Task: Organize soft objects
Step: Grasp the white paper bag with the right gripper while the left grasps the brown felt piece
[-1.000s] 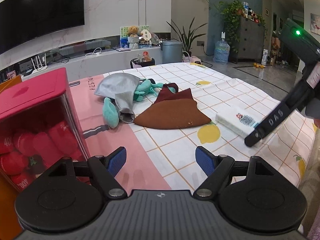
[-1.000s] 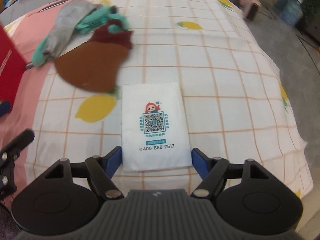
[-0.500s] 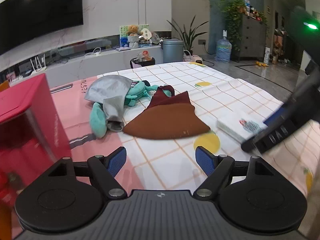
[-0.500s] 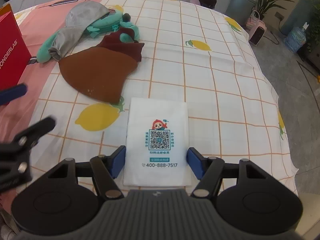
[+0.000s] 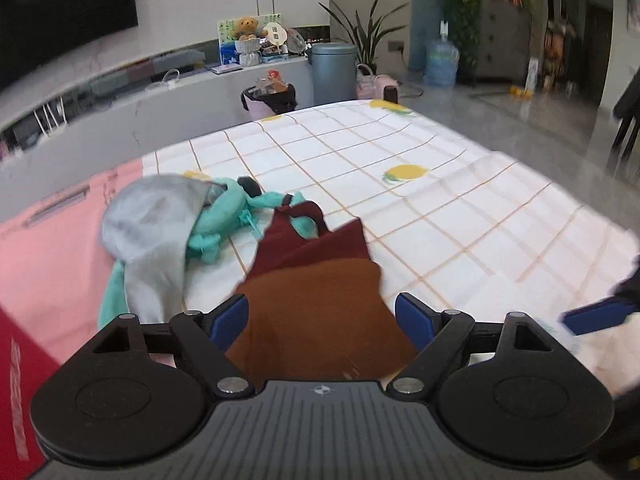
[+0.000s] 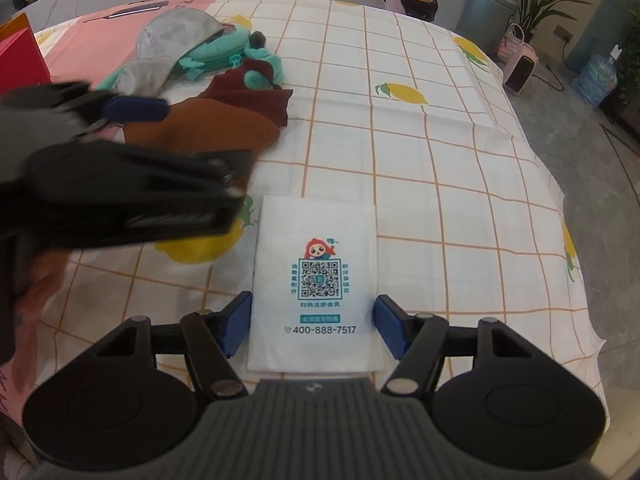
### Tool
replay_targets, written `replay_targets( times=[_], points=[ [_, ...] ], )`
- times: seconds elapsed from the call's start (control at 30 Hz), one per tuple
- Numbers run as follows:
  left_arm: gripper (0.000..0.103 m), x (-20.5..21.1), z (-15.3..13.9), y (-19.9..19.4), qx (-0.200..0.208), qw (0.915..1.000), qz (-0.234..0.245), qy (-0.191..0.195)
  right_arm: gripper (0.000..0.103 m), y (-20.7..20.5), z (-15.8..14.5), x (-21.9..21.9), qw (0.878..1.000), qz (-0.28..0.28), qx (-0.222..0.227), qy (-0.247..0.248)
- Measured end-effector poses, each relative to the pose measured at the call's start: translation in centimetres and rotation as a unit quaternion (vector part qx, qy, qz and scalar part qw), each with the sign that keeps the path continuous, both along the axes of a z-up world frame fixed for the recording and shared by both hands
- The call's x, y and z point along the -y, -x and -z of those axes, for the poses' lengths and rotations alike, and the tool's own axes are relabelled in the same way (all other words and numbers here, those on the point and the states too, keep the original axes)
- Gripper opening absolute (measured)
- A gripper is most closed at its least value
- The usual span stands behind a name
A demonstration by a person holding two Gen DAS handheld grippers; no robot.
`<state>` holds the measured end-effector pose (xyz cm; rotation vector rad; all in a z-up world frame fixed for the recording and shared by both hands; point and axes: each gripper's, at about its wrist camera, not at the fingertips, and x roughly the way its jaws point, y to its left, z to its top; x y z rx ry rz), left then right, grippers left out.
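Note:
A brown cloth lies on the checked tablecloth, its near part between the open fingers of my left gripper. Behind it lie a teal plush toy and a grey cloth. In the right wrist view my right gripper straddles a white tissue pack with a QR code; its blue pads touch or nearly touch the pack's sides. The left gripper shows blurred over the brown cloth, with the teal toy and grey cloth beyond.
A red box stands at the left, also in the right wrist view. The table edge drops to the floor on the right. A bin and a low counter stand beyond the table.
My left gripper has moved forward and right, from beside the red box to over the brown cloth. My right gripper's fingers have narrowed around the tissue pack.

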<state>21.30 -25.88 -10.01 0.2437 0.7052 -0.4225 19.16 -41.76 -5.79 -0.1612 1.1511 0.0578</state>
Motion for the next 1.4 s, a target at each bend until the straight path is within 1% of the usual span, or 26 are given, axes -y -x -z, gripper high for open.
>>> replay_targets(
  times=[0.07,0.13,0.17,0.2,0.33,0.43,0.53,0.83,0.9,0.93,0.97,1.0,1.03,1.07,1.1,1.13,1.2,1.33,1.4],
  points=[
    [0.097,0.1,0.5,-0.5,0.007,0.9999,-0.01,-0.001,0.066,0.1,0.0,-0.4,1.0,-0.008,0.004,0.008],
    [0.098,0.2,0.9,-1.5,-0.013,0.9999,-0.006,-0.001,0.066,0.1,0.0,-0.7,1.0,-0.017,0.008,0.014],
    [0.1,0.1,1.1,-1.8,-0.021,0.9998,-0.004,0.002,0.066,0.1,0.0,-0.7,1.0,-0.02,0.009,0.015],
    [0.102,-0.1,1.2,-2.0,-0.022,0.9997,-0.006,0.011,0.066,0.1,0.0,-0.7,1.0,-0.021,0.009,0.015],
    [0.103,-0.4,1.6,-2.6,-0.021,0.9995,-0.008,0.023,0.066,0.1,-0.1,-0.6,1.0,-0.022,0.01,0.009],
    [0.103,-0.4,2.1,-2.5,-0.009,0.9993,-0.004,0.035,0.066,0.1,-0.1,-0.6,1.0,-0.023,0.01,0.009],
    [0.103,-0.3,2.1,-2.2,-0.007,0.9992,0.006,0.039,0.066,0.1,0.0,-0.6,1.0,-0.023,0.01,0.008],
    [0.103,-0.4,2.0,-2.2,-0.01,0.9989,0.014,0.043,0.067,0.0,0.0,-0.7,1.0,-0.022,0.008,0.004],
    [0.103,-0.6,2.0,-2.2,-0.009,0.9989,0.01,0.045,0.067,0.0,-0.1,-0.6,1.0,-0.022,0.008,0.003],
    [0.101,-0.7,1.9,-2.1,-0.008,0.9989,0.007,0.045,0.067,0.0,-0.1,-0.7,1.0,-0.022,0.008,0.004],
    [0.098,-0.8,1.8,-2.0,-0.007,0.9989,0.006,0.047,0.067,0.0,-0.1,-0.6,1.0,-0.022,0.008,0.004],
    [0.082,-1.0,1.7,-1.9,-0.006,0.9988,0.003,0.048,0.067,0.0,-0.1,-0.6,1.0,-0.022,0.008,0.003],
    [0.039,-1.2,1.5,-1.6,0.0,0.9987,0.003,0.051,0.067,0.0,-0.1,-0.7,1.0,-0.022,0.008,0.003],
    [0.024,-1.2,1.3,-1.4,0.005,0.999,0.002,0.045,0.067,0.0,-0.1,-0.7,1.0,-0.022,0.008,0.003],
    [0.017,-1.3,1.2,-1.2,0.002,0.9992,0.003,0.041,0.067,0.0,-0.1,-0.6,1.0,-0.021,0.008,0.002],
    [0.011,-1.4,1.1,-1.0,-0.004,0.999,0.007,0.043,0.067,0.0,-0.1,-0.6,1.0,-0.021,0.008,0.002],
    [0.011,-1.8,1.0,-0.7,-0.015,0.9982,0.01,0.058,0.067,0.0,-0.1,-0.6,1.0,-0.021,0.008,0.001],
    [0.01,-1.9,1.1,0.1,-0.003,0.9983,-0.001,0.058,0.067,-0.1,-0.1,-0.6,1.0,-0.021,0.008,0.0],
    [0.01,-2.1,1.0,0.2,-0.001,0.9977,-0.018,0.065,0.066,-0.1,-0.1,-0.6,1.0,-0.021,0.007,0.0]
  ],
)
